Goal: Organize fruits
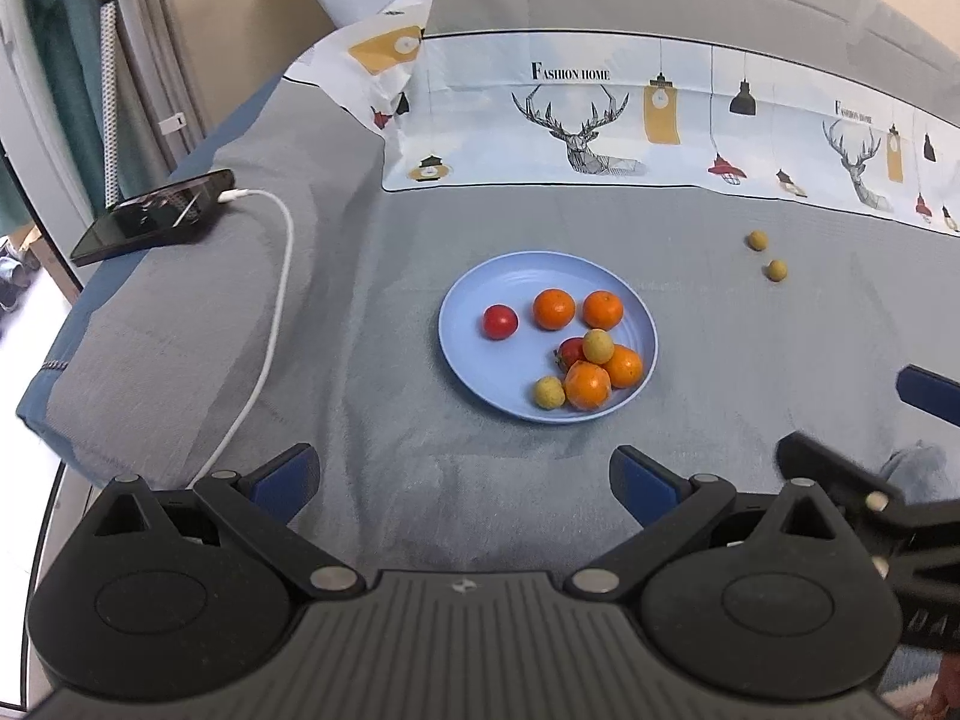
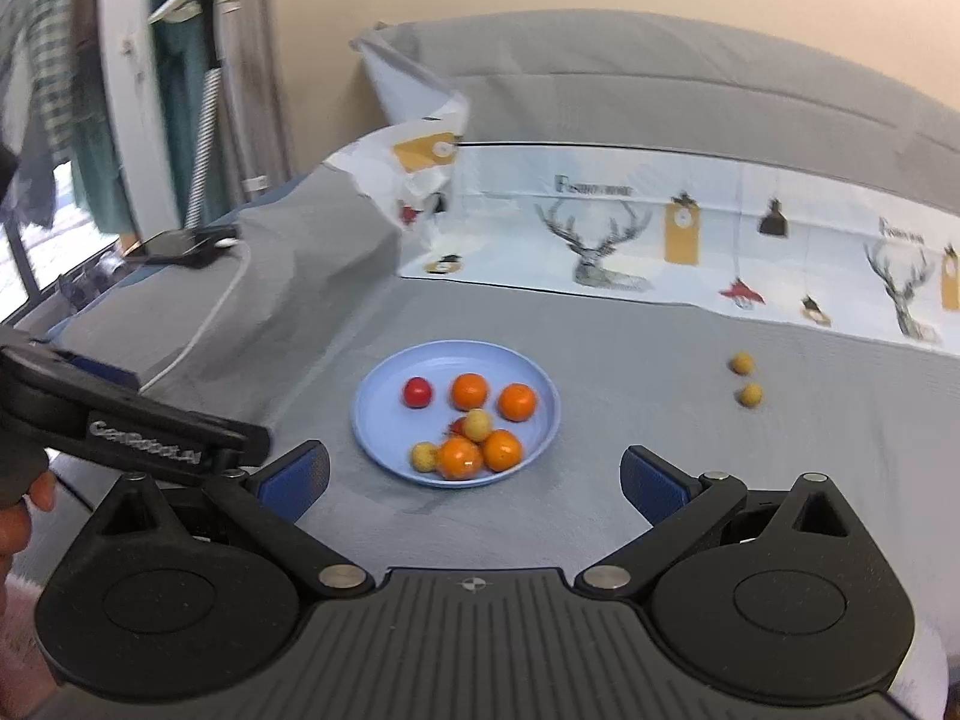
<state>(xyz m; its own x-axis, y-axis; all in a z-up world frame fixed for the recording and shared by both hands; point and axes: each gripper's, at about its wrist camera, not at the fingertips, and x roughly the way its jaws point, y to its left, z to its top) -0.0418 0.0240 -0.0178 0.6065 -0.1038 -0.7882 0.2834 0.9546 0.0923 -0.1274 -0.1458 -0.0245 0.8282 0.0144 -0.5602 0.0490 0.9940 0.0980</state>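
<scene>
A light blue plate (image 1: 468,354) (image 2: 384,420) rests on a grey bedspread and holds several oranges (image 1: 553,309) (image 2: 469,391), two red tomatoes (image 1: 500,321) (image 2: 416,392) and two small yellow fruits (image 1: 549,392) (image 2: 423,456). Two more small yellow fruits (image 1: 757,240) (image 1: 777,269) (image 2: 741,363) (image 2: 750,395) lie loose on the bedspread right of the plate. My left gripper (image 1: 465,480) hovers open near the plate's front, holding nothing. My right gripper (image 2: 474,480) is open too, short of the plate, with nothing between its fingers.
A black phone (image 1: 153,216) (image 2: 180,243) with a white charging cable (image 1: 270,324) lies on the raised left side of the bed. A patterned pillowcase (image 1: 600,114) (image 2: 660,240) runs along the back. The other gripper shows at each view's edge (image 1: 864,498) (image 2: 120,426).
</scene>
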